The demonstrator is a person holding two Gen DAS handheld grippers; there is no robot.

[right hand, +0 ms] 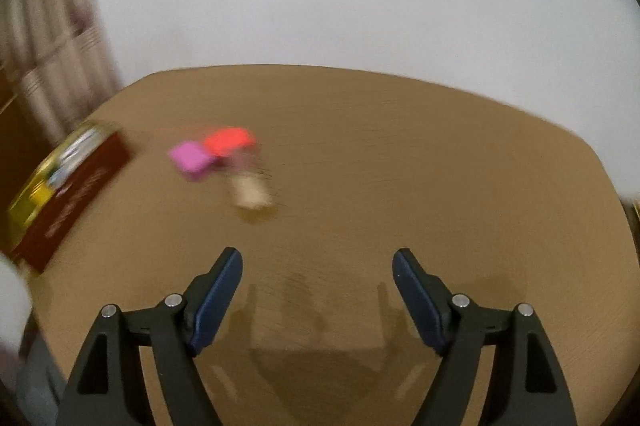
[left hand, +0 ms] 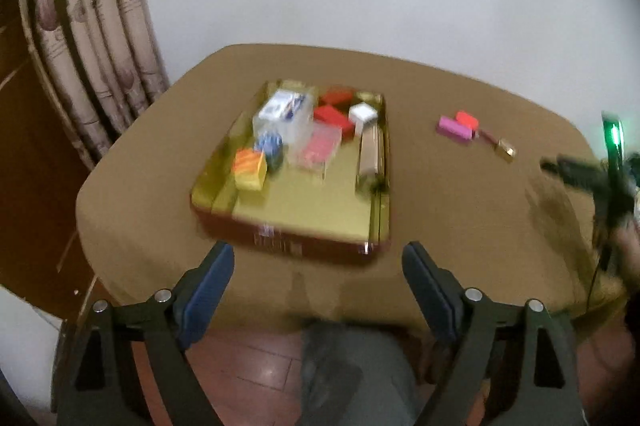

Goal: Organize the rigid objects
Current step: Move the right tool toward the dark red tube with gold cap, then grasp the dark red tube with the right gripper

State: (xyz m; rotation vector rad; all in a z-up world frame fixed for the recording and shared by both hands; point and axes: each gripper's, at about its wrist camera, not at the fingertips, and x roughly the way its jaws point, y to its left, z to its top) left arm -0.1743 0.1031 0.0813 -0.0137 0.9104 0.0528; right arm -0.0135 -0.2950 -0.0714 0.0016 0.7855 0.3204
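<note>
**While three pieces wait outside the box, the right tongs line up for a pick**

Though both views are smeared by motion, the layout reads clearly enough. A shallow gold-lined rectangular box with dark red sides [left hand: 224, 194] sits on the round brown table [left hand: 440, 210] and already holds a cluster of small rigid things: a clear plastic case [left hand: 316, 146], red blocks [left hand: 334, 116], a white cube [left hand: 362, 114], an orange-and-yellow striped block [left hand: 250, 168] and a blue piece too blurred to name. Well apart from the box, toward the right of the table, lie a flat pink rectangular block [right hand: 190, 160] and a red-orange block [right hand: 228, 140], touching or nearly so, with a small pale tan object [right hand: 250, 192] just beside them.

The left gripper [left hand: 318, 274] hangs spread wide and empty above the near edge of the table, in front of the box. The right gripper [right hand: 318, 274] is likewise spread and empty, low over bare tabletop, with the three loose pieces ahead and to its left.

Judging by this, the step in hand is a reach for one of the strays. It would go best taking a single piece at a time: centre the spread fingers on the pink block's narrow sides, come down squarely, and avoid nudging its red-orange neighbour. The tan piece is small, so a low, level approach seems wise
</note>
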